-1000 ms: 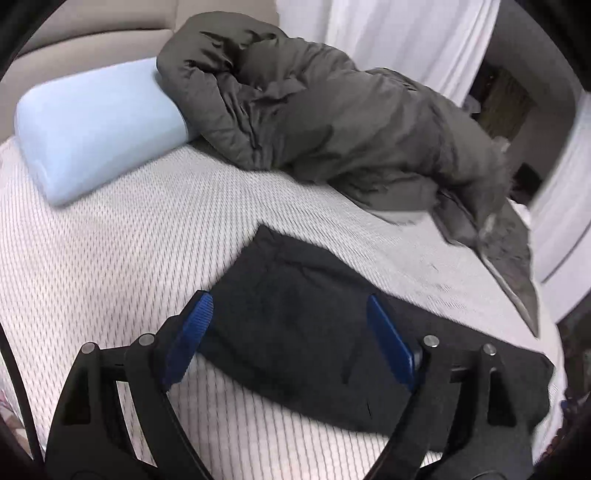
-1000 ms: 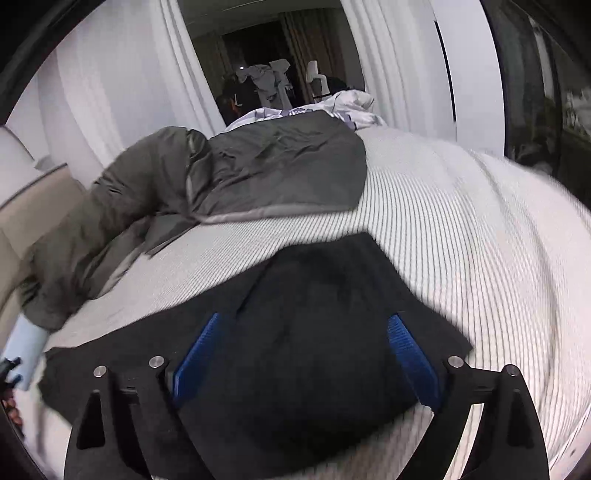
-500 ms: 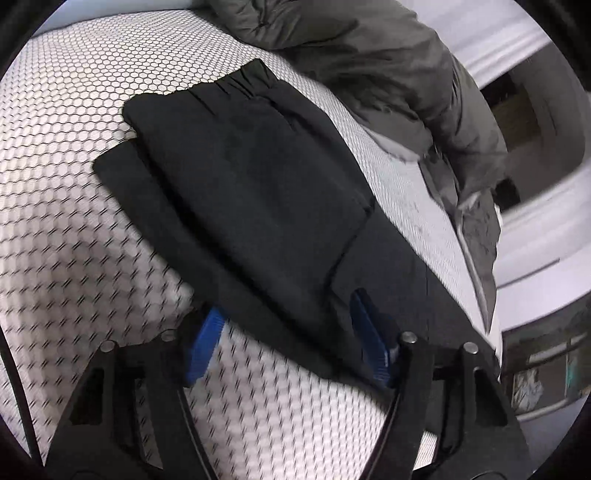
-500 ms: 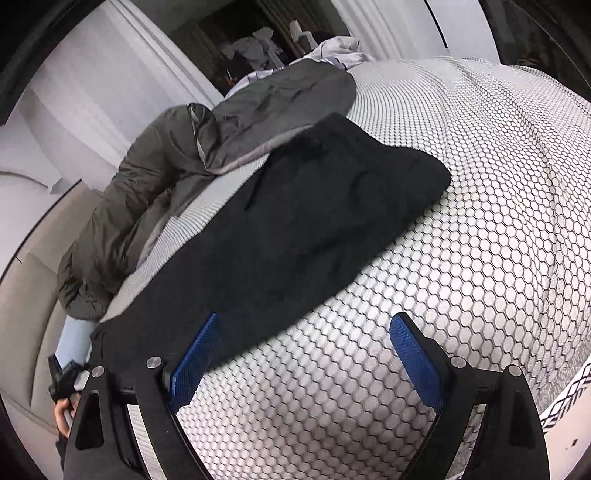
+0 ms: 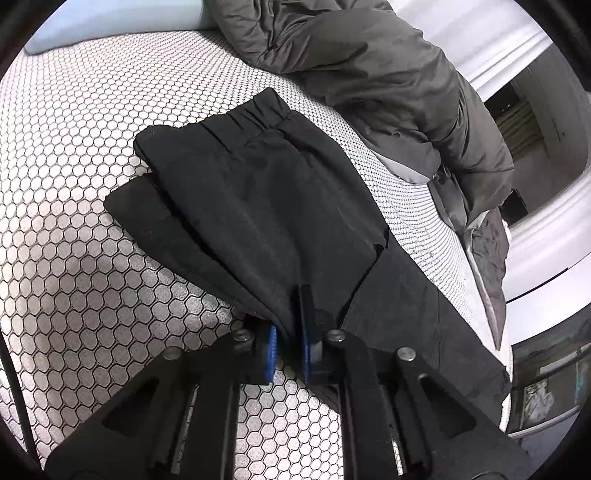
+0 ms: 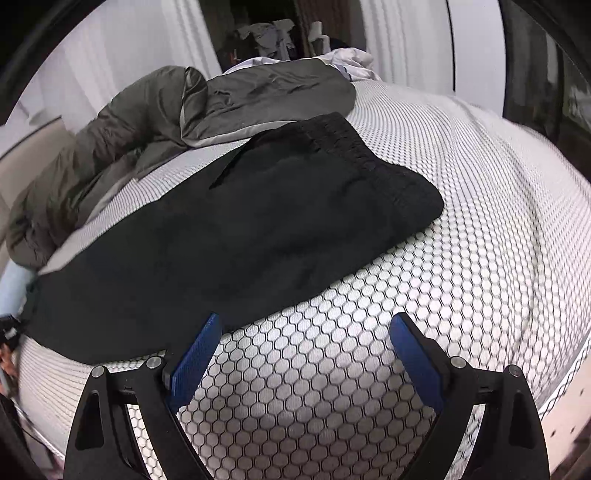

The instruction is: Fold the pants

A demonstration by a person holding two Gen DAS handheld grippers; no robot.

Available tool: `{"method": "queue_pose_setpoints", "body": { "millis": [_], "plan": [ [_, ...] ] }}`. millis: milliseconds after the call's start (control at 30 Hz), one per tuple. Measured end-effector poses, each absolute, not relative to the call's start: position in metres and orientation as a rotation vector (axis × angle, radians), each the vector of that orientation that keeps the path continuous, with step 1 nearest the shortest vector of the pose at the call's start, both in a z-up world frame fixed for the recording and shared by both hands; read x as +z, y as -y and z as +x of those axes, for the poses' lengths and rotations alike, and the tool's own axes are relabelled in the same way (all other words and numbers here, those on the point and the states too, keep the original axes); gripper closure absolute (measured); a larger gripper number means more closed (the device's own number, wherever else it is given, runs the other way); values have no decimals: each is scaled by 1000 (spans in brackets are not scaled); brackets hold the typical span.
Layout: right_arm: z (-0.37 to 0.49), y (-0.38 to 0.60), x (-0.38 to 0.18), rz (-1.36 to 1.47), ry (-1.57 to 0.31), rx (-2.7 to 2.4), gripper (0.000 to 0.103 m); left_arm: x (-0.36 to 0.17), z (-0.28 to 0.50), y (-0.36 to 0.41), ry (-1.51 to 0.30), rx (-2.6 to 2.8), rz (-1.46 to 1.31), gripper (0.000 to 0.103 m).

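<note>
Left tongs [image 5: 290,347] had just closed on the near edge of the black pants [image 5: 266,206], which lay on the bed [image 5: 74,258] beside the grey jacket [image 5: 369,55]; right tongs [image 6: 306,350] stood wide open, empty, so lifting looked imminent.

The pants [image 5: 266,206] are plain black, with no print, and their gathered waistband [image 5: 255,110] is the same black. They lie on a bed cover [image 5: 74,147] that is white with a fine black honeycomb pattern of small hexagons all over. The jacket [image 5: 369,66] heaped behind them is dark olive-grey, with a paler grey lining showing along its edge [image 6: 221,136]. A pillow [image 5: 110,22] is pale blue. The curtains [image 6: 110,55] are white. Both the left gripper [image 5: 290,339] and the right gripper [image 6: 306,354] have black frames and bright blue pads [image 6: 413,350].
</note>
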State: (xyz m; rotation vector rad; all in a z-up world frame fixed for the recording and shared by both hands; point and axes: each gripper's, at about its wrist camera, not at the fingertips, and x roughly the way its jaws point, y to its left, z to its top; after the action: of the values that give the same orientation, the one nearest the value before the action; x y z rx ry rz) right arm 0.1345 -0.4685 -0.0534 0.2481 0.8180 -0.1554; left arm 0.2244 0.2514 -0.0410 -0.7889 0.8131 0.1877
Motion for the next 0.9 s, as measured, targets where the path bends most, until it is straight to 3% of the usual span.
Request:
{"method": "queue_pose_setpoints", "body": {
  "millis": [567,767,800,900],
  "plan": [
    [170,464,-57,241,-815,-104,9,-42,232,-247,-836,211,-776,96],
    [188,511,-70,559,-798,-26,9,-44,229,-250,-834,210,-790,96],
    [192,517,-71,586,-793,-37,11,-45,229,-250,-836,210,-792,96],
    [218,526,-72,584,-796,-120,28,-47,233,-251,-851,208,-792,96]
  ]
}}
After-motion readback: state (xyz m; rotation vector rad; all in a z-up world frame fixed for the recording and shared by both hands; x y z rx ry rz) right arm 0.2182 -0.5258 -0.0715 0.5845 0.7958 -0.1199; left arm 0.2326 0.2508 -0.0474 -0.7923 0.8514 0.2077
